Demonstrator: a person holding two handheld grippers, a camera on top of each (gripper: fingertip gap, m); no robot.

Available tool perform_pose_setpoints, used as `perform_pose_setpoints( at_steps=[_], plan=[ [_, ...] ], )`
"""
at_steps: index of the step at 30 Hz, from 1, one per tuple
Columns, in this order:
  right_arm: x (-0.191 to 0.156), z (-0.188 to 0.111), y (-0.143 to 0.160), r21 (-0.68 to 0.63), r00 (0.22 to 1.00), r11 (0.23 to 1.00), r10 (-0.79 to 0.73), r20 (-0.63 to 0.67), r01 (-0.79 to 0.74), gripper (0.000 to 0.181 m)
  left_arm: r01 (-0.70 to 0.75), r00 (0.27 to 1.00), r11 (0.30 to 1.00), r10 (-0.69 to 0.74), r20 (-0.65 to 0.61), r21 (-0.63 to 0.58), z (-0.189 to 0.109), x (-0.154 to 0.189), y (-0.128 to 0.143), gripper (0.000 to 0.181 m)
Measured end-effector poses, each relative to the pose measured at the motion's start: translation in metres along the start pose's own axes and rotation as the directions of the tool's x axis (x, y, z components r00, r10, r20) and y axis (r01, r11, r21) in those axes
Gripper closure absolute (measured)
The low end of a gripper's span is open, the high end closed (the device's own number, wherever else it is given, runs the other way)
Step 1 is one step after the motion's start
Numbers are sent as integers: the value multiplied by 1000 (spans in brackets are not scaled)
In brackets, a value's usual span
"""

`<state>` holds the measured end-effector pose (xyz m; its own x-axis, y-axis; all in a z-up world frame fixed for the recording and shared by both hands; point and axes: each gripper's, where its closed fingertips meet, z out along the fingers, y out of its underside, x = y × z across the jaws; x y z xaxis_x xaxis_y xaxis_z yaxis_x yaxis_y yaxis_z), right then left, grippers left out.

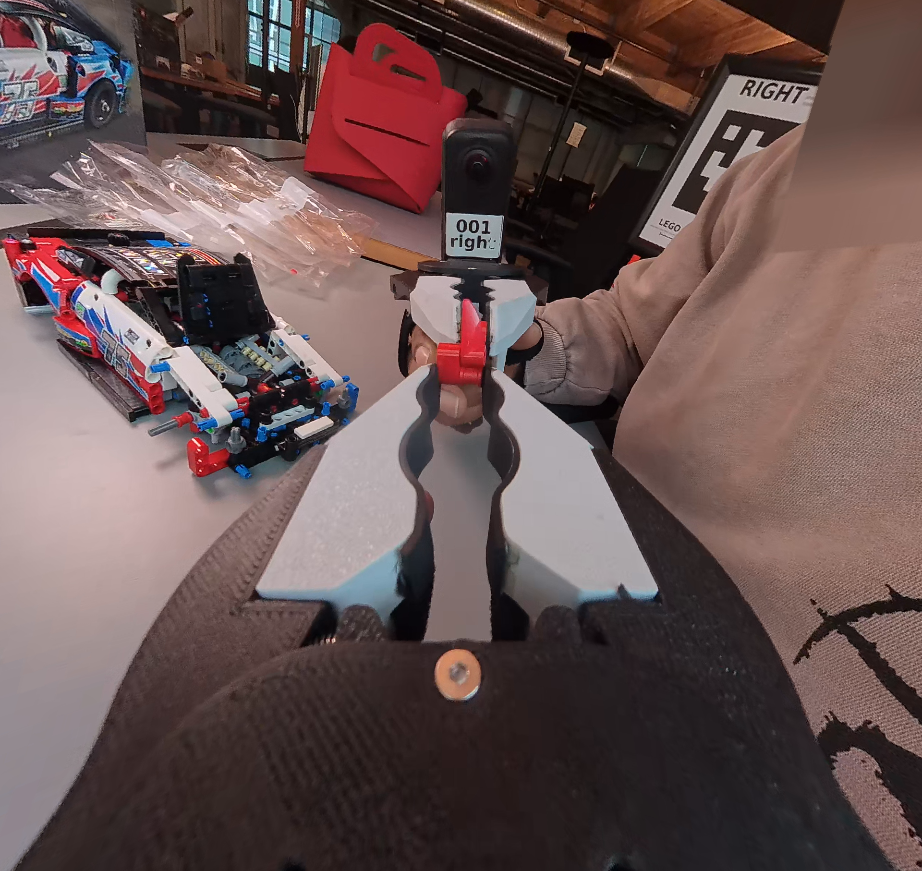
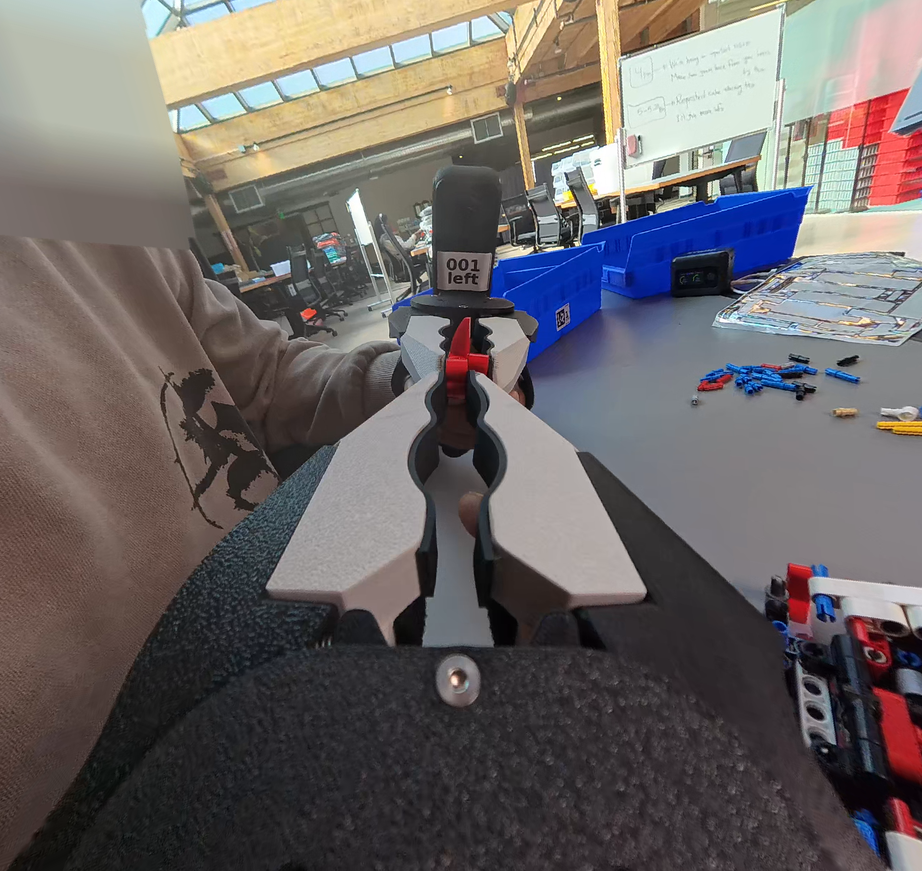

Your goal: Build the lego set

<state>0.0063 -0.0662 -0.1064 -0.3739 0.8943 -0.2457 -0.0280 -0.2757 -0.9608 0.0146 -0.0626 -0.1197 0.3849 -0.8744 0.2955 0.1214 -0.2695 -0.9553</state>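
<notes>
In the left wrist view, going L to R: the set's box (image 1: 60,49) stands upper left, clear plastic bags (image 1: 209,198) lie below it, and the part-built lego car (image 1: 164,343) sits mid-left on the grey table (image 1: 75,523). A red paper bag (image 1: 384,118) stands top centre. At frame centre your left gripper (image 1: 459,373) and right gripper (image 1: 471,328) meet tip to tip on one red lego piece (image 1: 464,348); both have their jaws closed on it, w/ your beige sleeve (image 1: 648,328) at right.

In the right wrist view, that same red piece is at centre. Blue bins (image 2: 648,258) sit upper right, a foil sticker sheet (image 2: 823,298) is far right, and loose blue, black and yellow pins (image 2: 763,380) are scattered below it. The car's front end fills the lower-right corner.
</notes>
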Motion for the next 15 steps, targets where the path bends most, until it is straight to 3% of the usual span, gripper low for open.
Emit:
perform_pose_setpoints(
  at_steps=[14,15],
  plan=[
    [8,-1,3,7,998,999,51,-29,-51,178,12,998,998,-9,60,-53,1,-9,7,166],
    [10,-2,-2,40,998,998,56,-38,-54,177,-1,997,995,9,79,-97,2,-12,14,166]
  ],
)
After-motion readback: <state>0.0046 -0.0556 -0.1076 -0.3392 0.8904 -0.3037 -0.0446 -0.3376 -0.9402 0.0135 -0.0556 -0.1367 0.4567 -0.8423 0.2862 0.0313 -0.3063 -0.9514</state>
